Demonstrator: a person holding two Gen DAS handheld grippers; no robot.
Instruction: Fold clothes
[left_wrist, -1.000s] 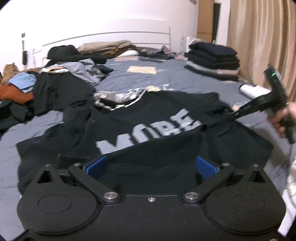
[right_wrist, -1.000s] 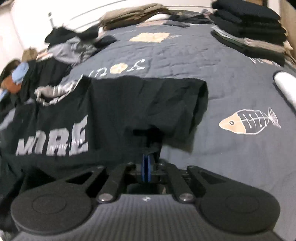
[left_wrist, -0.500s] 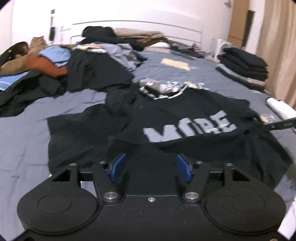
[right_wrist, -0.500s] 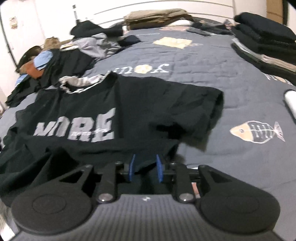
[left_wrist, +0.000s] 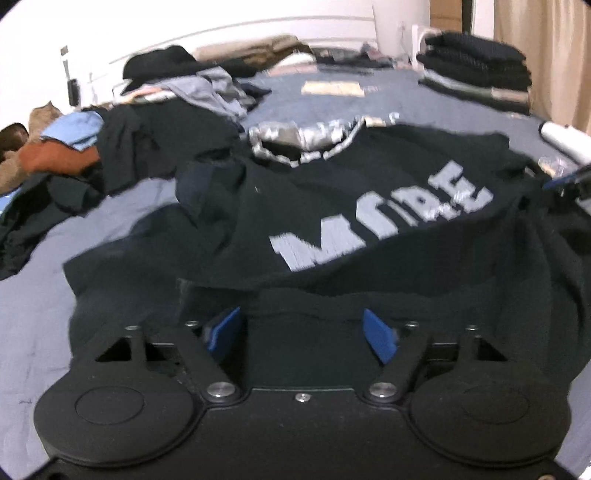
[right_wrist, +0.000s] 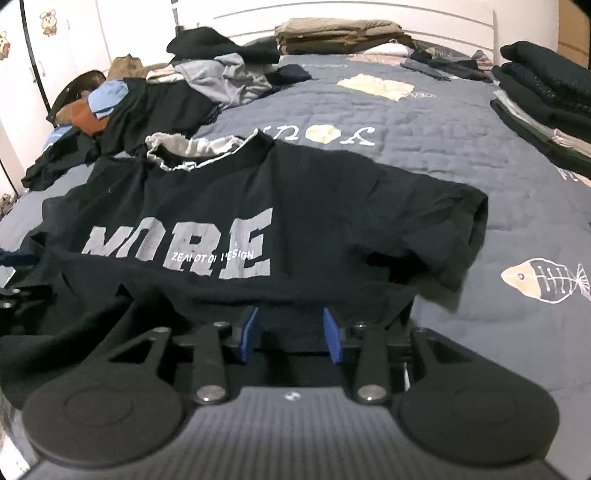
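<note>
A limp black cotton T-shirt printed "MORE" (right_wrist: 207, 229) is spread on the grey quilted bedspread (right_wrist: 461, 147). The left gripper (left_wrist: 301, 334) is held half-open; the right gripper (right_wrist: 291, 332) is opening over the hem, where soft fabric is best pinched.

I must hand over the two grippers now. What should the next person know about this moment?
Left gripper: jaws apart, black cloth lies between the pads, not pinched.
Right gripper: jaws opening, shirt hem between them, no grip.
Black MORE T-shirt lies face up on the grey bedspread; its bottom hem looks folded up toward the print, and one sleeve is spread out to the side.
Folded stack is at the bed's far right; unfolded pile is at the far left.
Done: shirt laid out, first fold probably started.
Left: sleeves and remaining folds, stacking, then the pile.
</note>
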